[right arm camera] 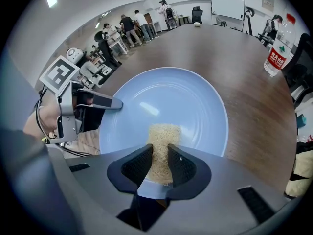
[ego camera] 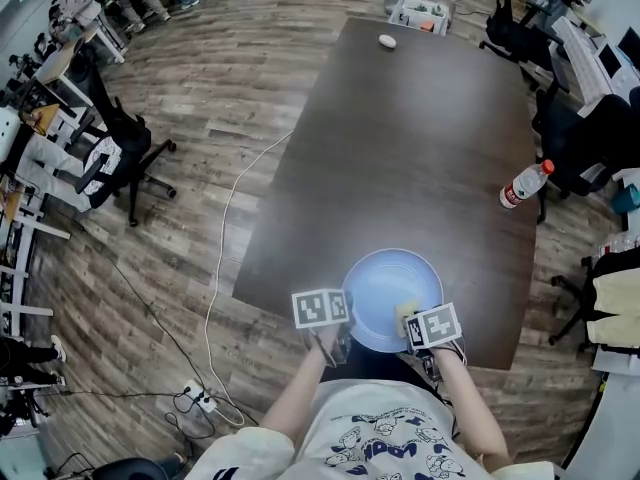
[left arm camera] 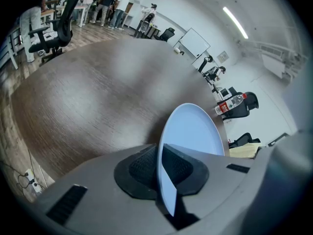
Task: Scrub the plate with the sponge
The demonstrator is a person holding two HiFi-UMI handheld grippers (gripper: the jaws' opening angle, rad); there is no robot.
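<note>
Black ribbed pads (left arm camera: 142, 169) of the left gripper (left arm camera: 159, 168) are closed almost fully on the thin rim of the plate (left arm camera: 193, 129). The rim runs edge-on between the jaws, and the rest of the plate extends away beyond the tips, toward the right gripper.

The plate is pale blue, smooth and glossy. It appears rigid, but the material cannot be confirmed. A thin, slick rim gives a narrow pinch only. It probably resists sliding better than twisting, so scrubbing pressure applied far from the left jaws may lever the plate. The rim is the only practical holding point, and the present grip uses it. The plate sits at the near edge of the dark wooden table (ego camera: 400, 138).

The right gripper (right arm camera: 159, 163) has its jaws closed on the sponge (right arm camera: 164, 136), a beige, coarse-fibred pad. The pad is squeezed narrow between the jaws and widens ahead of the tips, where its free end appears to rest on the plate's inner surface.

The sponge looks light, soft and compressible. It should be held mid-body with enough left protruding to flex.

A water bottle (ego camera: 525, 183) stands far to the right of this gripper, well apart from it.
</note>
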